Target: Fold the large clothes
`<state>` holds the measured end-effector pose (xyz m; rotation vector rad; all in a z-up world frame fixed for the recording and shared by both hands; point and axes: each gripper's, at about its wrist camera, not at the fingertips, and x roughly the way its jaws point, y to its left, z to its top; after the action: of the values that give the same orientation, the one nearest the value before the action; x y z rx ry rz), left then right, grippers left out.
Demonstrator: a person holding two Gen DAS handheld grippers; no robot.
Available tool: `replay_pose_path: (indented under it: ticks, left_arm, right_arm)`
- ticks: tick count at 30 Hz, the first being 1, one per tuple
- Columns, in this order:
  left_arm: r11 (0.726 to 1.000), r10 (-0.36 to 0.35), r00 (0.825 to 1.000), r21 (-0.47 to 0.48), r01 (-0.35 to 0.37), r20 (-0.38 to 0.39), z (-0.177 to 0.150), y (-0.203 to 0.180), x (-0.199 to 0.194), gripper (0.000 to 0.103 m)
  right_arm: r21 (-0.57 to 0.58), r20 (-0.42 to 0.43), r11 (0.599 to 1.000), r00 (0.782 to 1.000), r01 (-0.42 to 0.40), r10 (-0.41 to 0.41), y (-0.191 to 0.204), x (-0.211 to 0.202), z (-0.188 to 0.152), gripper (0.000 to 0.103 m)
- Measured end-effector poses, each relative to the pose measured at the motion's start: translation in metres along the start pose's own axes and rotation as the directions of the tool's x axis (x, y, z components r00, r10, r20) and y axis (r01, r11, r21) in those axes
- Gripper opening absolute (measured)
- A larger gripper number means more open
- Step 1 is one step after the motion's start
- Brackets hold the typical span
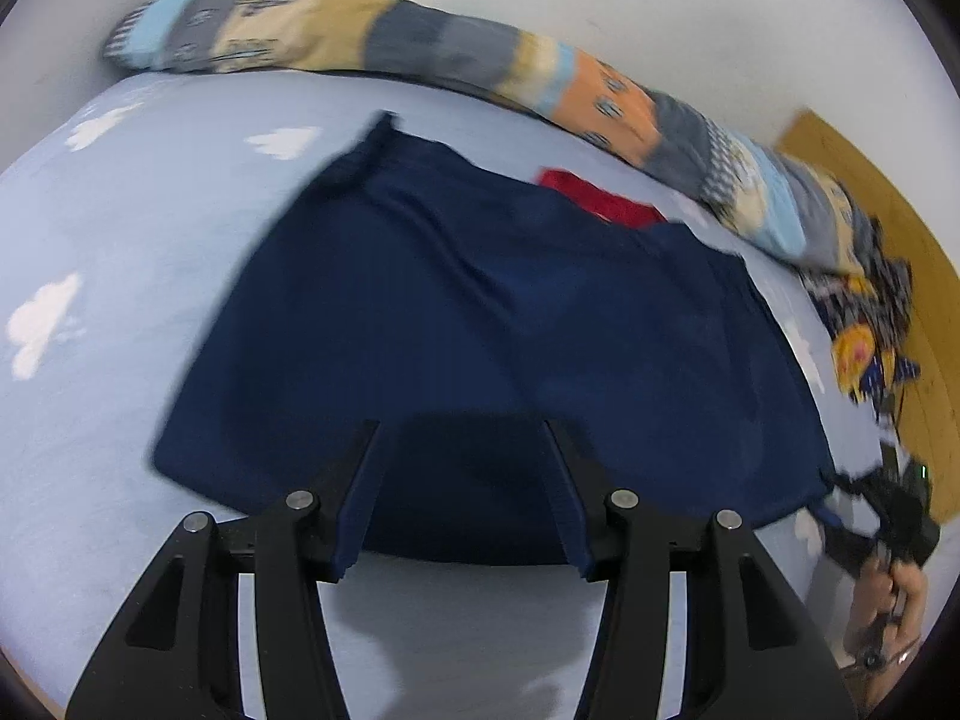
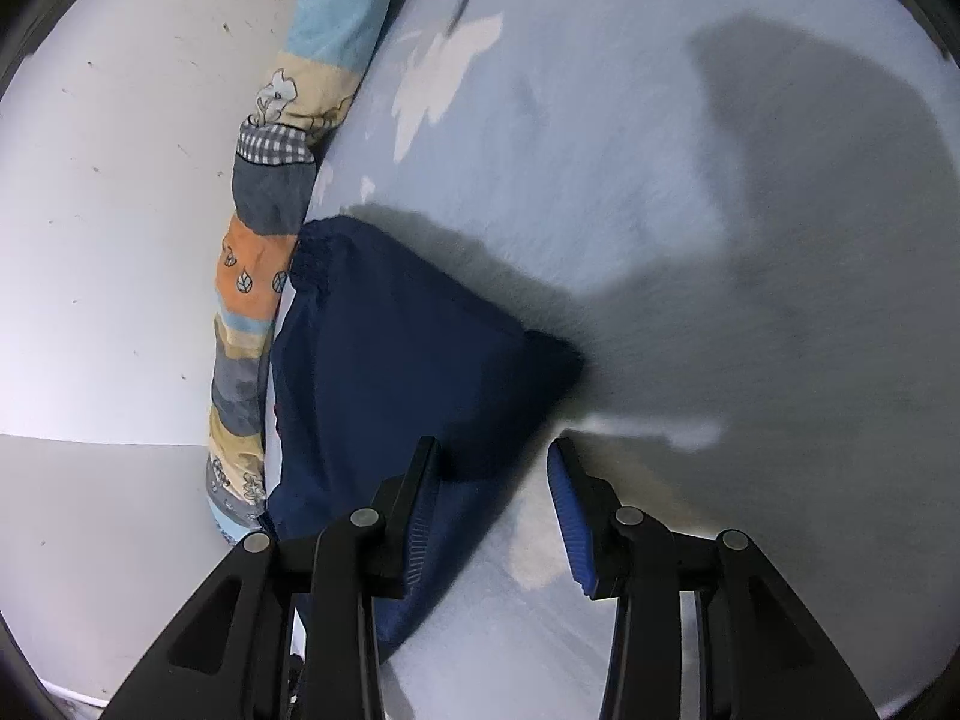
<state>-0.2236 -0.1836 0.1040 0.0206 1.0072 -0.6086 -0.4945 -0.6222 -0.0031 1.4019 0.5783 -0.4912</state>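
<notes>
Here a bed (image 1: 120, 228) in a pale blue sheet with white clouds carries a navy garment (image 1: 480, 324), lying flat near a white wall (image 2: 120, 240). A patchwork quilt (image 1: 420, 48) runs rolled along that wall, touching the garment's far edge in the right view. A red cloth (image 1: 600, 198) peeks from behind the navy fabric. Bare sheet spreads wide on the left. The left gripper (image 1: 462, 438) hovers over the near hem, fingers apart; the right gripper (image 2: 492, 456) has fingers apart too, one over the garment's corner.
</notes>
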Motion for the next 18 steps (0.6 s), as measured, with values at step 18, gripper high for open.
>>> replay_pose_path:
  ticks: [18]
  left_arm:
    - [0.986,-0.112,0.993,0.128,0.106,0.040,0.019,-0.093,0.045,0.062]
  right_arm:
    - [-0.007,-0.018,1.000,1.000,-0.016,0.016,0.011,0.037,0.004,0.038]
